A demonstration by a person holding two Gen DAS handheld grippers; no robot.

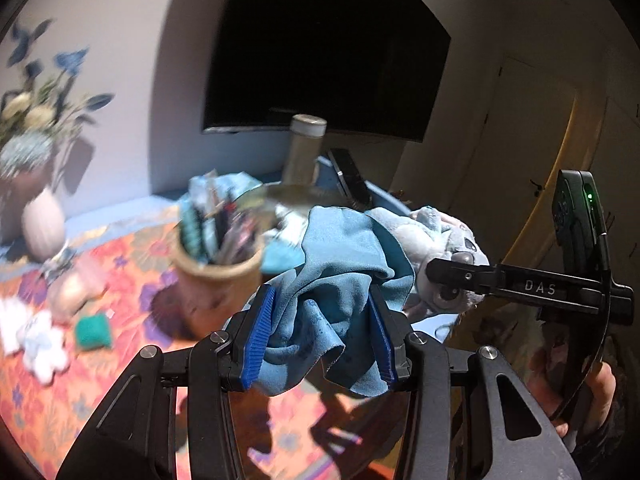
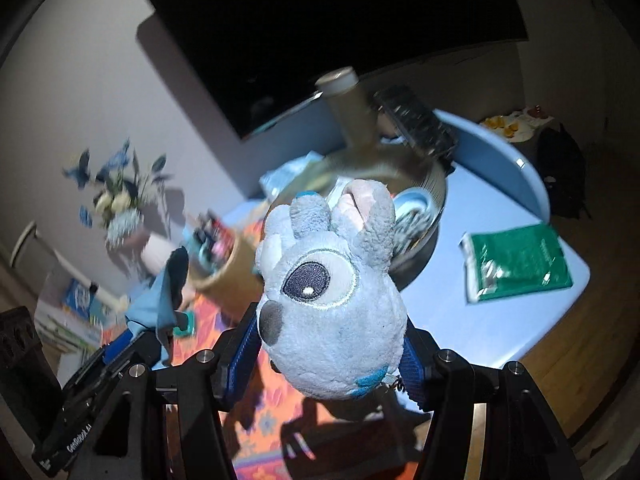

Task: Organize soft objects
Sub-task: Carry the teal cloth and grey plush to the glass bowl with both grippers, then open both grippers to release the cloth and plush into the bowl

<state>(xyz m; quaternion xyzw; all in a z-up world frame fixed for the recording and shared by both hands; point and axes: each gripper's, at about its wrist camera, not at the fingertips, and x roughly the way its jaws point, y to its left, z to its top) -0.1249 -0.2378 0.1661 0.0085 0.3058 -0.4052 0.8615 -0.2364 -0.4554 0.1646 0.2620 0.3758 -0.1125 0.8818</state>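
Gripping blue cloth (image 1: 320, 320) btwn left claw (image 1: 322, 334) pads; right claw (image 2: 332, 350) clamps plush toy (image 2: 328, 300).

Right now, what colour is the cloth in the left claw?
Light blue; the crumpled soft cloth shows best in the left wrist view.

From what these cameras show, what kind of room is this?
Most likely a living room at home: a dark flat screen hangs on the wall, a vase of flowers stands by it, and a table carries household clutter.
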